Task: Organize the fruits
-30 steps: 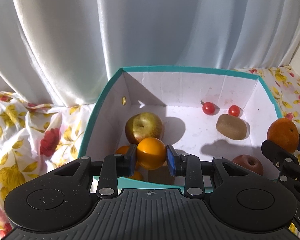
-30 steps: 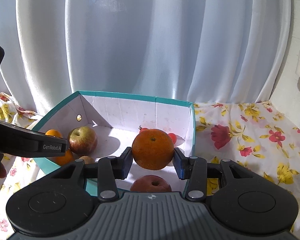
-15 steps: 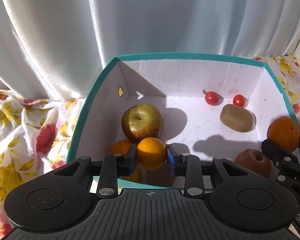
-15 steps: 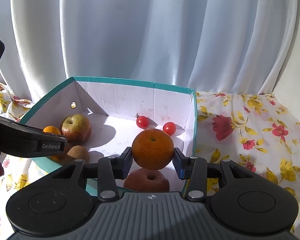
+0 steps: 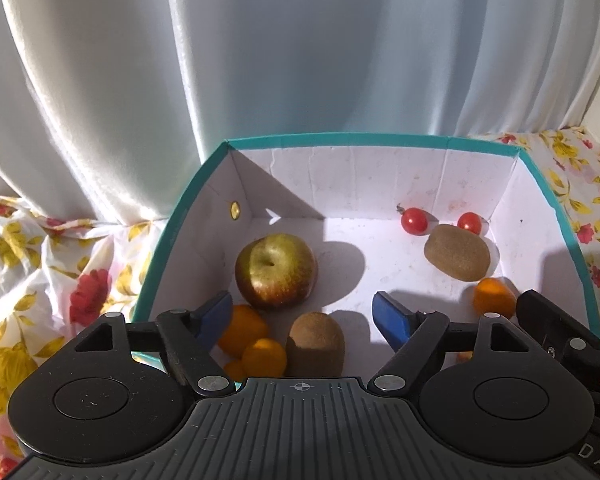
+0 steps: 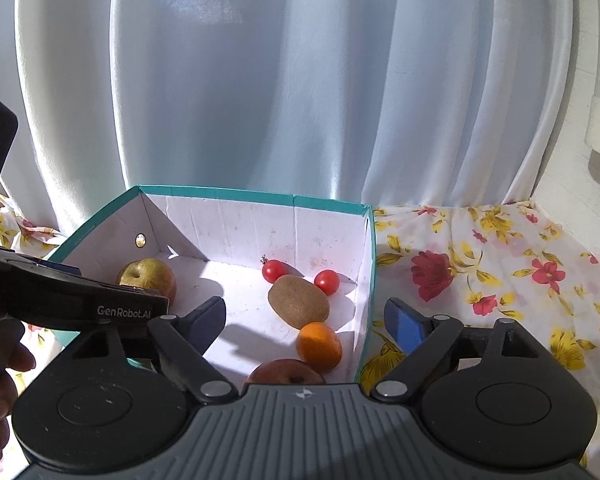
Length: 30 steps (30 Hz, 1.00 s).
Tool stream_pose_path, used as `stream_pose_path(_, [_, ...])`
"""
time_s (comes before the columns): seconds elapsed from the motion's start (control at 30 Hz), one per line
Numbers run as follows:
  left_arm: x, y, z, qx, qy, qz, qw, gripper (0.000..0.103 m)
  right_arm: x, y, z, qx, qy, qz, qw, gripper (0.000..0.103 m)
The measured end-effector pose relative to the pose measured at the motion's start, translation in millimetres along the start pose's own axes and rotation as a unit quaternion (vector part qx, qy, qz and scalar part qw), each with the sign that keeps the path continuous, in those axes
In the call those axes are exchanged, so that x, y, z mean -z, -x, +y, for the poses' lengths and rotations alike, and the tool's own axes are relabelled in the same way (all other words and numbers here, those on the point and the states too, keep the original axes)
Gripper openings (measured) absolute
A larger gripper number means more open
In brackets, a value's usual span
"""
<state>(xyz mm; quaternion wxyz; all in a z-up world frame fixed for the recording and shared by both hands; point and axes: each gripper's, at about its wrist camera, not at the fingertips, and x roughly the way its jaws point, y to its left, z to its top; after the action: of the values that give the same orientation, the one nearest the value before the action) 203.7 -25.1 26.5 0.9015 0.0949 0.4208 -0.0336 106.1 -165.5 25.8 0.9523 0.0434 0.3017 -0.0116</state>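
A teal-rimmed white box (image 5: pixel 340 138) (image 6: pixel 252 193) holds the fruit. In the left wrist view, a yellow-red apple (image 5: pixel 275 271), small oranges (image 5: pixel 242 330) (image 5: pixel 265 357), a kiwi (image 5: pixel 315 344), a second kiwi (image 5: pixel 457 252), two cherry tomatoes (image 5: pixel 414 220) (image 5: pixel 469 223) and an orange (image 5: pixel 493 298) lie inside. My left gripper (image 5: pixel 302 316) is open and empty above the near left corner. My right gripper (image 6: pixel 304 322) is open and empty above the orange (image 6: pixel 319 347), a red apple (image 6: pixel 286 374) and the kiwi (image 6: pixel 299 301).
A floral cloth (image 6: pixel 500 280) (image 5: pixel 40 280) covers the table around the box. White curtains (image 5: pixel 300 60) hang close behind it. The left gripper's body (image 6: pixel 60 300) crosses the left of the right wrist view, and the right gripper's arm (image 5: pixel 560 332) shows at the left view's right edge.
Both grippers have opened and let go of their oranges, which now lie in the box. A kiwi now lies by the small oranges at the near left.
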Motion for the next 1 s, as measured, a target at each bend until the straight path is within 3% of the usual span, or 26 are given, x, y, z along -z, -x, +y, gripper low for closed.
stream_pose_path(0.2, [2, 4, 5, -0.003, 0.010, 0.001, 0.9999, 0.084, 0, 12, -7, -0.005, -0.015, -0.012, 1.000, 0.103])
stream_pose_path(0.33, [8, 17, 9, -0.018, 0.012, -0.017, 0.9996, 0.087, -1, 19, -8, 0.012, -0.016, -0.007, 1.000, 0.103])
stream_pose_path(0.5, [14, 37, 20, -0.027, 0.028, -0.024, 0.9989, 0.089, 1, 39, -4, 0.067, -0.015, -0.023, 0.997, 0.103])
stream_pose_path(0.6, [17, 48, 23, -0.026, 0.031, -0.020, 0.9990, 0.091, 4, 53, -4, 0.067, -0.001, -0.019, 0.998, 0.103])
stream_pose_path(0.73, [24, 59, 22, -0.024, 0.023, -0.009, 0.9994, 0.092, 6, 58, -4, 0.064, 0.016, 0.035, 0.997, 0.103])
stream_pose_path(0.9, [39, 71, 24, -0.057, 0.019, -0.020, 0.9980, 0.094, 12, 56, -2, 0.080, 0.021, 0.102, 0.991, 0.103])
stream_pose_path(1.0, [45, 74, 28, -0.044, 0.009, -0.007, 0.9990, 0.094, 12, 53, -1, 0.084, 0.016, 0.143, 0.986, 0.103])
